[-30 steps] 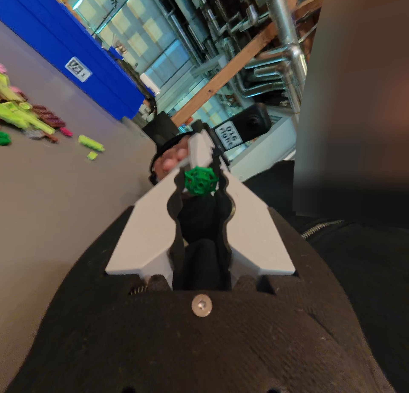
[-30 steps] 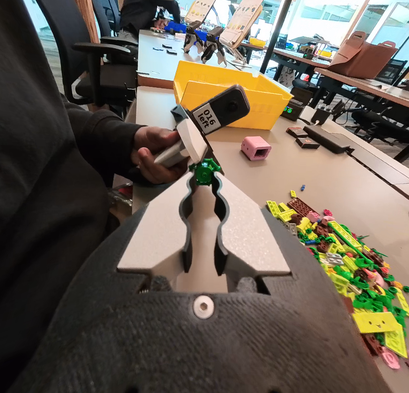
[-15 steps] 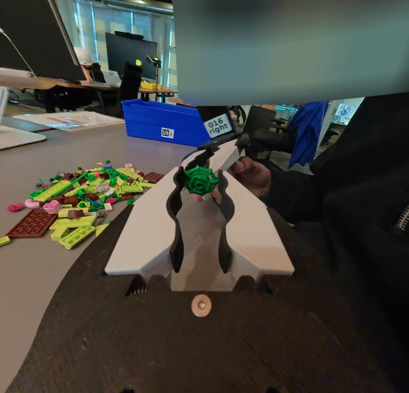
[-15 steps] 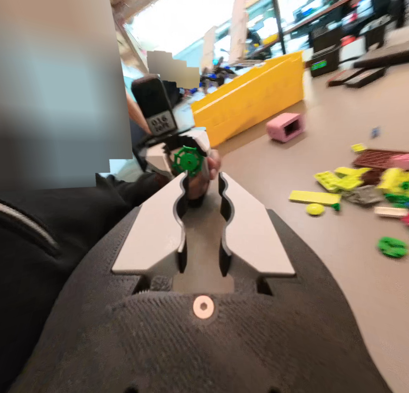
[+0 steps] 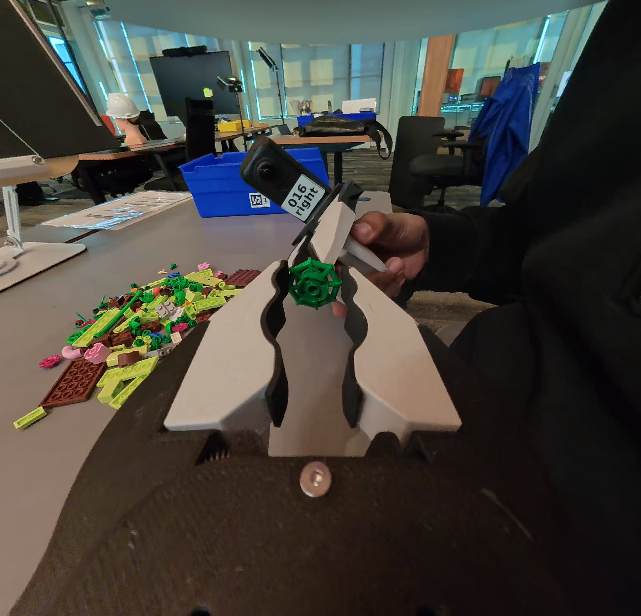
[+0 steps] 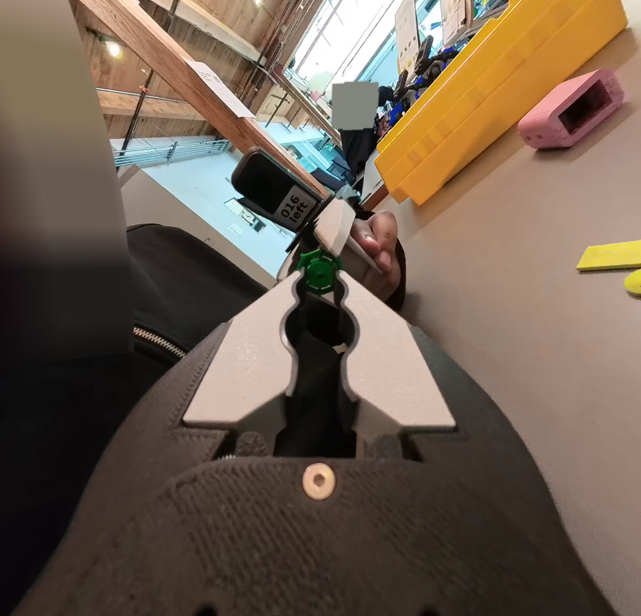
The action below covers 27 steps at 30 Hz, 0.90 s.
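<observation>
A small green spoked wheel piece (image 5: 314,287) sits between the tips of both grippers, above the near edge of the grey table (image 5: 180,238). My left gripper (image 5: 314,275) is shut on it across its width, with its face towards the camera. My right gripper (image 6: 319,273) comes from the opposite side and is shut on the same piece (image 6: 317,276), its tips overlapping the rim. In the left wrist view the right gripper (image 5: 308,258) reaches the top of the piece, held by a hand (image 5: 392,245). The left gripper also shows in the right wrist view (image 6: 327,252).
A pile of green, lime, brown and pink bricks (image 5: 138,325) lies on the table to the left, with a brown plate (image 5: 74,382) at its near edge. A blue bin (image 5: 222,190) stands behind. A yellow bin (image 6: 485,89) and a pink box (image 6: 572,117) stand on the other side. Only a small space, under 4 cm, lies between the two pairs of fingers.
My left gripper swung from pointing up at the ceiling to level, still holding the green piece. My right gripper tilted over, came back onto the piece and closed on it.
</observation>
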Tool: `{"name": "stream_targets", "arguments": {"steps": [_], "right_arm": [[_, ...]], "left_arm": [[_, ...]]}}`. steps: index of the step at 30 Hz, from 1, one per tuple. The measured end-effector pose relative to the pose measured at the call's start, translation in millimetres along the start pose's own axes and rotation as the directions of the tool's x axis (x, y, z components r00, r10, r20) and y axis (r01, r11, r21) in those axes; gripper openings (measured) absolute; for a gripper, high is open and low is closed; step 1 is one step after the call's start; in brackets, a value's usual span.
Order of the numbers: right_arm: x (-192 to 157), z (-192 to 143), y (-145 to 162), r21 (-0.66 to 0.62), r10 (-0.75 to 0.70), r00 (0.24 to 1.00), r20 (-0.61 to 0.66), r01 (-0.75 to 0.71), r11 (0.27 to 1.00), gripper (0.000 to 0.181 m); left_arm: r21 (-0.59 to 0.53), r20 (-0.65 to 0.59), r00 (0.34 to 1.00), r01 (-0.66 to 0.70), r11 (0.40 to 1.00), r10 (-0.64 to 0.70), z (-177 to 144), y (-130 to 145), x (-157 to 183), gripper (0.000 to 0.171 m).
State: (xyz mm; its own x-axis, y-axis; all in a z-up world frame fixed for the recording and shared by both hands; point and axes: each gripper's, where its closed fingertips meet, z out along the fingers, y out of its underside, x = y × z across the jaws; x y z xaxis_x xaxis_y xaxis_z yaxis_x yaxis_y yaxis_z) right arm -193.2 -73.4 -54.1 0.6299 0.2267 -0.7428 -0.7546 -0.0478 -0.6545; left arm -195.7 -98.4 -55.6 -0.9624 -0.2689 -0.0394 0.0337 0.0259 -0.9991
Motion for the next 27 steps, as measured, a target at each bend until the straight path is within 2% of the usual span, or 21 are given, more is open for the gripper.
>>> {"name": "stream_targets", "arguments": {"steps": [11, 18, 21, 23, 24, 25, 27], "right_arm": [[-3.6, -0.2, 2.7, 0.036, 0.151, 0.983, 0.102, -0.156, 0.987, 0.011], [-1.0, 0.0, 1.6, 0.02, 0.042, 0.999, -0.001, -0.042, 0.999, 0.011], [-1.9, -1.3, 2.3, 0.031, 0.039, 0.999, -0.008, -0.038, 0.999, 0.011], [0.9, -4.0, 0.8, 0.045, 0.014, 0.999, -0.035, -0.012, 0.999, 0.011], [2.7, -8.4, -2.1, 0.062, -0.006, 0.998, -0.057, 0.009, 0.998, 0.01], [5.0, -21.3, -12.6, 0.122, -0.027, 0.996, -0.085, 0.037, 0.992, 0.0], [9.1, -64.8, -38.9, 0.247, -0.032, 0.989, -0.145, 0.068, 0.967, 0.0]], "left_arm": [[0.003, -0.005, 0.999, -0.04, 0.999, 0.04, 0.0, -0.5, 4.6, 0.03], [-0.011, 0.019, 0.998, -0.052, 0.999, 0.053, -0.3, 1.0, 1.4, 0.029], [-0.004, -0.011, 1.0, -0.002, 1.0, 0.002, 0.0, 0.1, 2.3, 0.029], [-0.023, 0.012, 1.0, -0.015, 1.0, 0.015, 2.5, 2.5, -0.7, 0.028], [-0.023, 0.02, 0.999, -0.024, 0.999, 0.024, 2.6, 2.2, -2.1, 0.03], [0.014, 0.052, 0.999, -0.008, 1.0, 0.008, -3.6, -2.6, -9.0, 0.029], [0.047, 0.083, 0.995, 0.042, 0.998, -0.046, -20.1, -5.8, -23.8, 0.029]]}}
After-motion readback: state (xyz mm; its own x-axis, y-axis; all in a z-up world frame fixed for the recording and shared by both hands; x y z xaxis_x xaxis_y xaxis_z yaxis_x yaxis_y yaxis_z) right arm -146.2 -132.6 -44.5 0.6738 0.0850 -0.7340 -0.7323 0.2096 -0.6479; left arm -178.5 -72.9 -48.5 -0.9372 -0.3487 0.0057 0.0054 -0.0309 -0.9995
